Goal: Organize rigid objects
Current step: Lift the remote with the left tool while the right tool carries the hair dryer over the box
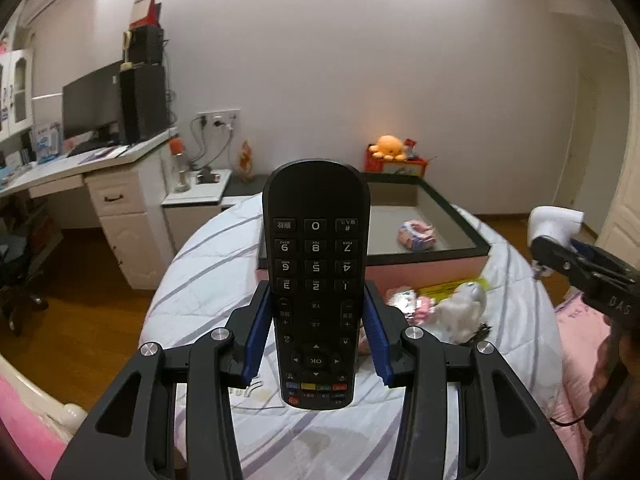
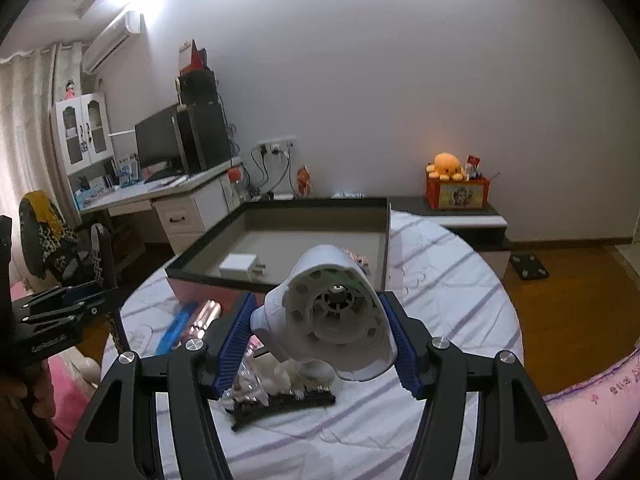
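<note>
The remote (image 1: 316,280) stands upright between the blue pads (image 1: 258,336) of the left claw (image 1: 318,336), clenched at its lower half, keypad facing the camera with its digits inverted and its rounded end pointing up and away. It is held in the air above the bed (image 1: 208,264), in front of the near wall of the tray (image 1: 452,240). The white device (image 2: 332,316), a moulded plastic housing with a ring of round holes around a central hub, is gripped by the right claw (image 2: 320,340), one blue pad on each flank, its open face turned toward the camera. It too is clear of the bed, near the tray's front edge. In the left wrist view the same device (image 1: 554,226) shows at the far right, projecting from the right claw. The tray is a shallow box with dark rim and grey floor, lying on the striped sheet; inside it lie a white block (image 2: 238,266) at near left and a pink packet (image 1: 416,234). On the sheet below the right claw lies a clear bag (image 2: 276,376) on top of a black comb (image 2: 284,404); to its left lie a blue item (image 2: 174,328) and a pinkish tube (image 2: 206,314). Beyond the bed, a table (image 1: 72,164) with a monitor (image 1: 92,104) stands at far left, and an orange plush (image 2: 446,166) sits on a red box (image 2: 458,194) at far right.
</note>
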{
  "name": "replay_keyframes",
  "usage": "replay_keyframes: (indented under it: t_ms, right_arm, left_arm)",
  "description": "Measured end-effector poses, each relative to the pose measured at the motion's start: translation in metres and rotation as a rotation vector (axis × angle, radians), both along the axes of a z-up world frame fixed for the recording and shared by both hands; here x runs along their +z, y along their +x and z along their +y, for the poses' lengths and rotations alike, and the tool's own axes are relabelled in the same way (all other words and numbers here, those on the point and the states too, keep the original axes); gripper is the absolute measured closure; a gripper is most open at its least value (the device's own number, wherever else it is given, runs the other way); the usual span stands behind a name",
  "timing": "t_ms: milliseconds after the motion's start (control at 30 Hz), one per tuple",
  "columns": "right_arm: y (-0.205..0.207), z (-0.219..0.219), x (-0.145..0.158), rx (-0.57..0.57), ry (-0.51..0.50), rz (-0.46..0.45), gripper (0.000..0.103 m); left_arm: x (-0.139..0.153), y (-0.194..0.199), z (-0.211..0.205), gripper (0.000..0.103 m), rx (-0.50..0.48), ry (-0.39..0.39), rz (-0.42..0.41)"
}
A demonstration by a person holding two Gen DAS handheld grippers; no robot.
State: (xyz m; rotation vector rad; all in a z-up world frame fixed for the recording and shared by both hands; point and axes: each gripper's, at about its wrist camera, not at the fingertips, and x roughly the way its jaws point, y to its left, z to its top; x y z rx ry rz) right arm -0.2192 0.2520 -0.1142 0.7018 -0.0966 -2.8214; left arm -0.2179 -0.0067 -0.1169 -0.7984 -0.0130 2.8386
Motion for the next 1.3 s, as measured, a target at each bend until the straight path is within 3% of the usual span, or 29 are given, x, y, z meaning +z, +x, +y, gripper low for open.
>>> replay_keyframes:
  t_ms: [200, 433, 700, 967, 1300]
  right_arm:
    - [0.006, -0.009, 0.015, 0.007, 0.009, 0.054, 0.039]
    - [0.017, -0.018, 0.048, -0.003, 0.015, 0.167, 0.039]
    - [0.029, -0.031, 0.081, 0.01, 0.022, 0.287, 0.039]
    - [0.026, -0.04, 0.093, 0.016, 0.029, 0.346, 0.039]
    - [-0.008, -0.043, 0.088, 0.034, 0.035, 0.322, 0.039]
  left_arm:
    - [0.023, 0.006, 0.0, 0.059, -0.001, 0.019, 0.058]
    - [0.071, 0.024, 0.003, 0.059, 0.022, 0.043, 0.208]
    - [0.099, 0.036, 0.004, 0.059, 0.079, 0.029, 0.316]
    - [0.11, 0.03, 0.009, 0.059, 0.067, 0.021, 0.357]
    - [0.105, -0.013, 0.016, 0.059, 0.068, -0.009, 0.336]
